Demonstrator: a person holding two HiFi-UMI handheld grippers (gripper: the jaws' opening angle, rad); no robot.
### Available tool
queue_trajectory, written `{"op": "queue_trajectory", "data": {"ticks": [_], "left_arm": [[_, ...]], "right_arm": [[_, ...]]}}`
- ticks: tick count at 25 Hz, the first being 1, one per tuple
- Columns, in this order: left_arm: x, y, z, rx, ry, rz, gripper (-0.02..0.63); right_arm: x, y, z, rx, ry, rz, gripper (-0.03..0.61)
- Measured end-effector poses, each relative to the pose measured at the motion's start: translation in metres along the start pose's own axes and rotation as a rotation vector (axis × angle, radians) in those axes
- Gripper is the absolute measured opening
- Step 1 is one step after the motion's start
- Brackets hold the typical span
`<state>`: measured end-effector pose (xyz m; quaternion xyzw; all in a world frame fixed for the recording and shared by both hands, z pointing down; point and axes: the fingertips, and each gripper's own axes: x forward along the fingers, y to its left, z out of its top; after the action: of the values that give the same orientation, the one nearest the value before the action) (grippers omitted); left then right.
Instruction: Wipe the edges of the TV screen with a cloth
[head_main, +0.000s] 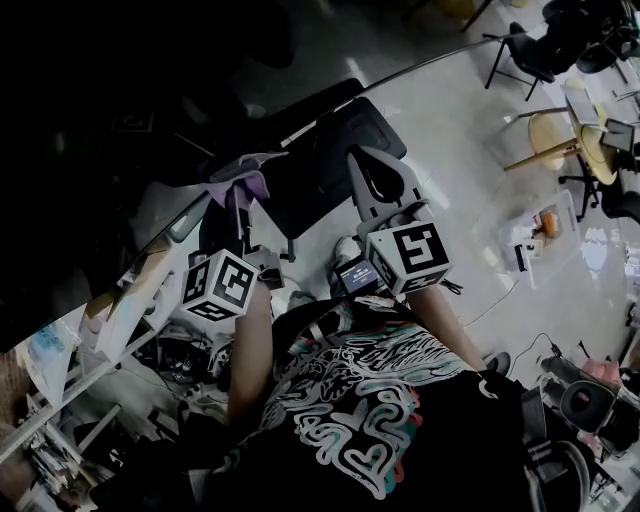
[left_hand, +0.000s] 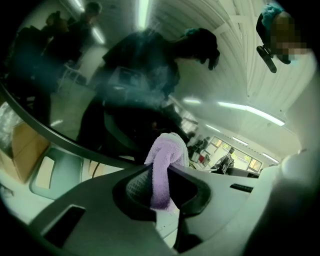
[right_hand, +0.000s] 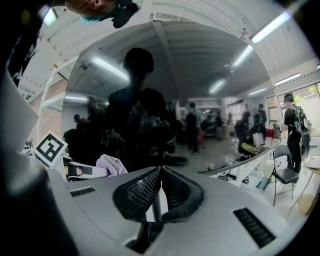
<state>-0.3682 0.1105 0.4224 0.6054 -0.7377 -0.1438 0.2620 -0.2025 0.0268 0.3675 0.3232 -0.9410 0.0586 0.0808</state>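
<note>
Left claw (left_hand: 161, 172) pinches lilac cloth (left_hand: 168, 150) (at edge of TV screen (left_hand: 125, 75)); right claw (right_hand: 160, 171) pressed together, empty.

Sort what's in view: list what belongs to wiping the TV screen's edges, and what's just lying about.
For the job:
purple cloth, pinched in the left gripper
TV screen
right gripper, shut, holding nothing

Lying about:
black chair
tan-seated chair
white box on the floor
</note>
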Motion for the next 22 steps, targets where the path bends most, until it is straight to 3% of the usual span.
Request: {"op": "queue_trajectory", "data": {"ticks": [22], "left_arm": [[0.046, -0.047, -0.018, -0.028, 0.008, -0.045, 0.055]], "right_arm": [[-0.003, -0.065, 0.0, 0.017, -0.009, -0.032, 0.031]]}}
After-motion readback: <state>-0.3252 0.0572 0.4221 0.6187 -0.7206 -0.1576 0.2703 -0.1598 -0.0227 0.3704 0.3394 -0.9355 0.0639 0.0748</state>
